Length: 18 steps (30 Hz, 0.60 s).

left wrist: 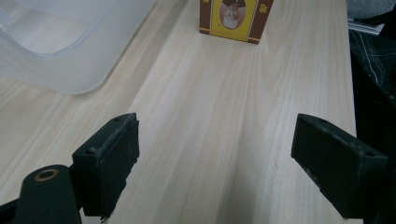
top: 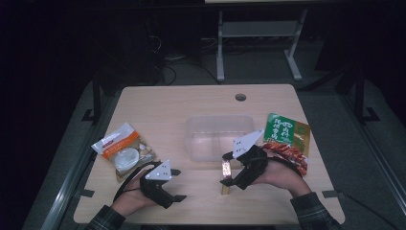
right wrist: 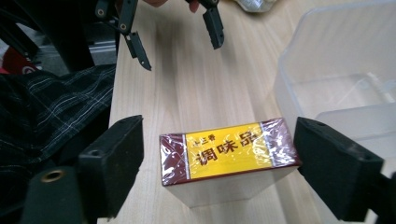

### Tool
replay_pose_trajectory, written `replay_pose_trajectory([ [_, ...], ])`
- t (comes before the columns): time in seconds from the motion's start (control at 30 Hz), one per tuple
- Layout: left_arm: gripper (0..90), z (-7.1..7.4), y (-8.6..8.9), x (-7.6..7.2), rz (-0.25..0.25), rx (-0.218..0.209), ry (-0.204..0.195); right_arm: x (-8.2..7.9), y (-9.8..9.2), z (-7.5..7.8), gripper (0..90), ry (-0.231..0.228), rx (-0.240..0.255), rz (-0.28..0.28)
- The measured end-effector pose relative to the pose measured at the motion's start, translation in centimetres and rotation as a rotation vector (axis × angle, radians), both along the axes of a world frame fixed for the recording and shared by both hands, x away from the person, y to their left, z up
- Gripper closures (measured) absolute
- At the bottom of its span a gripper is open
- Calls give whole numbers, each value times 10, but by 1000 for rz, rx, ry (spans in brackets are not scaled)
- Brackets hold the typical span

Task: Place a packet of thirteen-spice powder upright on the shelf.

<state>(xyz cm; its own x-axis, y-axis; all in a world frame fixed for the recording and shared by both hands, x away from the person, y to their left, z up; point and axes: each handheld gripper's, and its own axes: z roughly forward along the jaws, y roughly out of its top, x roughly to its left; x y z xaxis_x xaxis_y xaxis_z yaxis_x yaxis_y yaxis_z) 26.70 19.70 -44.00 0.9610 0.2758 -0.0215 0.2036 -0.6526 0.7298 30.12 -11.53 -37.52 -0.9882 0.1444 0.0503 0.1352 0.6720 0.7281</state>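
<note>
The fingers (left wrist: 112,163) of the left gripper (top: 168,184) stand wide apart with nothing between them, idle near the front edge of the surface (top: 201,100), left of centre. To its left, toward the left edge, lies a white and orange packet (top: 123,149). Right of that gripper, the seasoning box (top: 225,176) stands near the front edge, just before the clear plastic tub (top: 218,136) at the middle. The right gripper (top: 229,168) has its fingers (right wrist: 112,163) spread to either side of the box; one looks to be at its end, the other shows a gap, so it is framed but not gripped. Beyond, by the right edge, lies a green and red packet (top: 286,139).

The step looks like taking up the box for the tub; next the fingers must close on its ends, then lift.

The right gripper view shows the box's yellow label and the finger gap; the high view gives the layout.
</note>
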Motion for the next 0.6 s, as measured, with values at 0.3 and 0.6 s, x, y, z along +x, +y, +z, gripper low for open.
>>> replay_pose_trajectory([
  [0.3,147,-1,-1,-1,-2,5,8,3,-1,-9,295,-11,-16,19],
  [0.6,133,1,-3,-2,5,12,13,2,0,0,298,-26,-11,55],
])
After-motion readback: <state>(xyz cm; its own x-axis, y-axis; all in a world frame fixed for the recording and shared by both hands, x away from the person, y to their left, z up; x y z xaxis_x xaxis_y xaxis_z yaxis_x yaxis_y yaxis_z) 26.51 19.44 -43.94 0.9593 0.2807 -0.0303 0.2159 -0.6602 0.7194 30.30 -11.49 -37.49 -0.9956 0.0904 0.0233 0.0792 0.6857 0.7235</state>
